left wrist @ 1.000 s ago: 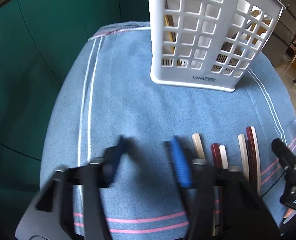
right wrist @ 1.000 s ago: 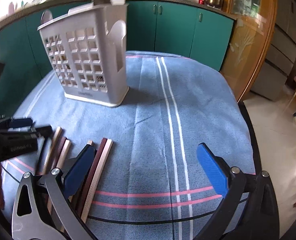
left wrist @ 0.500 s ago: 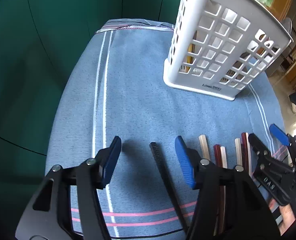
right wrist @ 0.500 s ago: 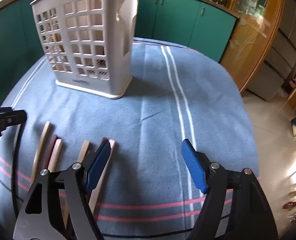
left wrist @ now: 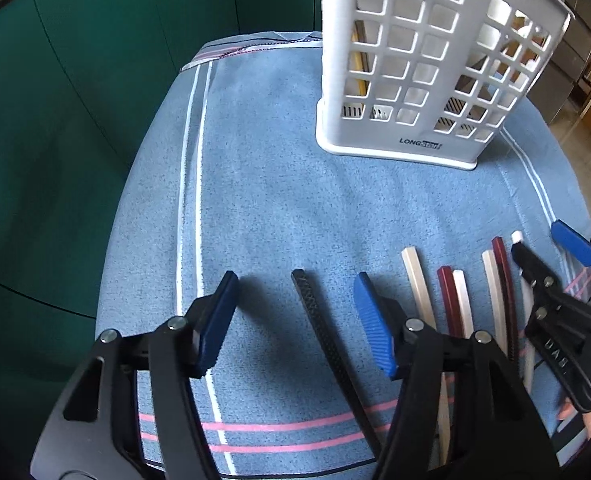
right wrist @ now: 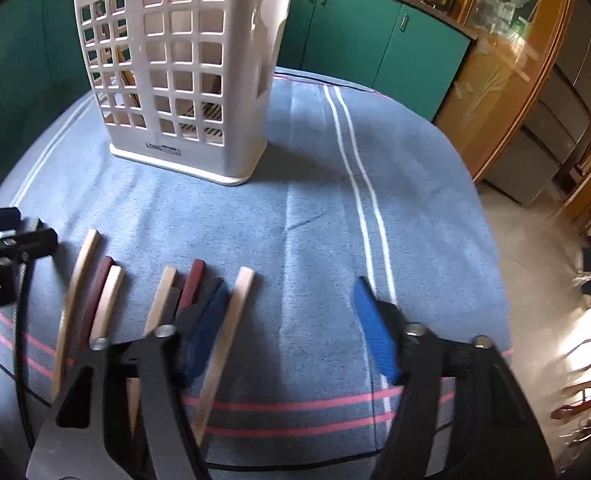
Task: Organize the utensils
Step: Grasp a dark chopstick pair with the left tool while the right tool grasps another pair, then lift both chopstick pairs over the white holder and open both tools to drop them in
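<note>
On the blue cloth, near edge: a row of chopsticks, all lying flat, ends toward the white basket (left wrist: 427,80), which stands upright well beyond them. The black chopstick (left wrist: 327,344) lies alone at the left of the row; tan chopsticks (right wrist: 77,304) and dark red chopsticks (right wrist: 191,284) lie beside it, some touching in pairs.

My left tongs (left wrist: 299,312) straddle the black chopstick. Jaws have just been opening, pads apart, clear of it on both sides, nothing gripped.

My right tongs (right wrist: 291,320) sit over the right end of the row. Jaws have just been closing and stand partly apart. The rightmost tan chopstick (right wrist: 227,332) lies between them, close by the left pad. No pinch that I can see.

The basket already holds something tan behind the grid; can't tell what.

Risks, my read:
- Right side: the left pad sits over the neighbouring sticks. Closing further could pinch two, or shove one sideways.
- Thin sticks on soft cloth: pads may catch the fabric, or the stick could roll out of the pinch.
- Both tongs are near each other over one row, so a collision is possible if both go at once.
- Basket is light and tall. A stick tip hitting the rim could tip it.
</note>
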`<state>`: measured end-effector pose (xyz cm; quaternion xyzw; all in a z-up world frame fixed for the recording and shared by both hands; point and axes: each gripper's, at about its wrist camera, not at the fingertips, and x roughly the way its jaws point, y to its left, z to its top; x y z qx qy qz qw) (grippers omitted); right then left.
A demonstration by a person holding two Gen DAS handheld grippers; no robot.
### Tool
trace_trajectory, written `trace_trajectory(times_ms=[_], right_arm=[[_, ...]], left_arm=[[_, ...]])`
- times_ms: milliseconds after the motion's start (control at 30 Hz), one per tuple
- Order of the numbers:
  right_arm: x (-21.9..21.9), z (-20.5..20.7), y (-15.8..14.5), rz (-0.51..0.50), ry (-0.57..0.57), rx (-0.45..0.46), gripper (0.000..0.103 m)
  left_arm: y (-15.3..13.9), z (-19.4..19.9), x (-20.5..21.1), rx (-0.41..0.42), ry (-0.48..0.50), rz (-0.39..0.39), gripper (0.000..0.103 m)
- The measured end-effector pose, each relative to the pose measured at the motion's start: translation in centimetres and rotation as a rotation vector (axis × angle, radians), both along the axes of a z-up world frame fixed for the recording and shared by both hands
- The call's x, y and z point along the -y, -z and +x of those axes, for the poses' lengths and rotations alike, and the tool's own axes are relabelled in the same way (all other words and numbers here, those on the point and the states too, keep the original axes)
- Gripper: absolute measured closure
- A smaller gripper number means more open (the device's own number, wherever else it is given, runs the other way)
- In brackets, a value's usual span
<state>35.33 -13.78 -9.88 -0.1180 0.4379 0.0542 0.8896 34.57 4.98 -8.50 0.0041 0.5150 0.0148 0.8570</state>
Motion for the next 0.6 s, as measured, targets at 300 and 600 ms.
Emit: trace_trajectory(times_ms=[300,600], right_arm=[[0.3,1.4,0.1,0.146,-0.052,-0.063,0.09],[2.4,0.6,-2.9,0.3,-0.089,-0.041,0.096]], left_arm=[[-0.4,-0.2,0.6,0.016,0.031,-0.018,0.09],[-1.6,-0.4,-0.6,0.045,0.05,-0.162,0.097]])
